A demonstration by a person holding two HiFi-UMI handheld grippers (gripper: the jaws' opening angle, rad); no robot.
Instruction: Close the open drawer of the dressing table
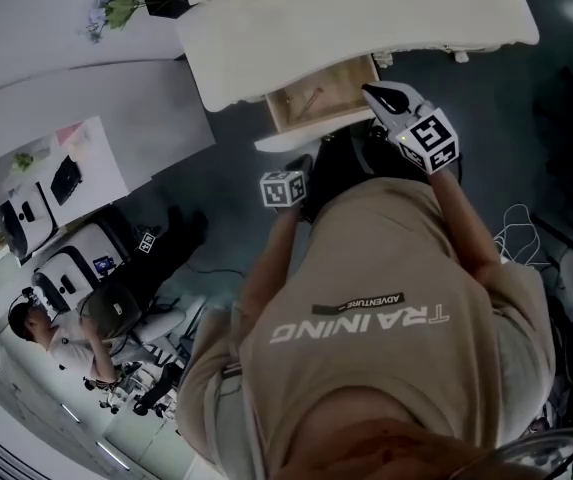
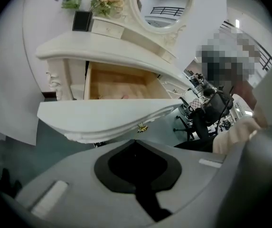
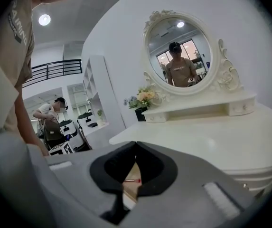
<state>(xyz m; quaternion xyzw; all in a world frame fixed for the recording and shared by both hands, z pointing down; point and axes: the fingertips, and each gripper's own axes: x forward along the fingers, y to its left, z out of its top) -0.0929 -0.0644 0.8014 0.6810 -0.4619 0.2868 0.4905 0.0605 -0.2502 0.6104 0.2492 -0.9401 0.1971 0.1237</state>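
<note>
The white dressing table [image 1: 366, 18] fills twelve o'clock in the head view. Its drawer [image 1: 321, 93] is pulled fully out toward you, showing a pale wooden interior with a few small items I can't identify. The curved drawer front [image 2: 102, 118] stretches across the left gripper view from nine to two o'clock.

The left gripper [image 2: 136, 141] hangs just short of that front, at its six o'clock, clenched tip to tip with nothing between the jaws. The right gripper [image 3: 136, 142] hovers at the drawer's three o'clock corner, also pinched closed and empty.

The drawer looks like stiff, painted wood and should slide easily. A wide front like this may skew if you shove one end. Press flat near the centre, just above the small brass pull [image 2: 142, 127], because the glossy paint could let the tips skate.
</note>
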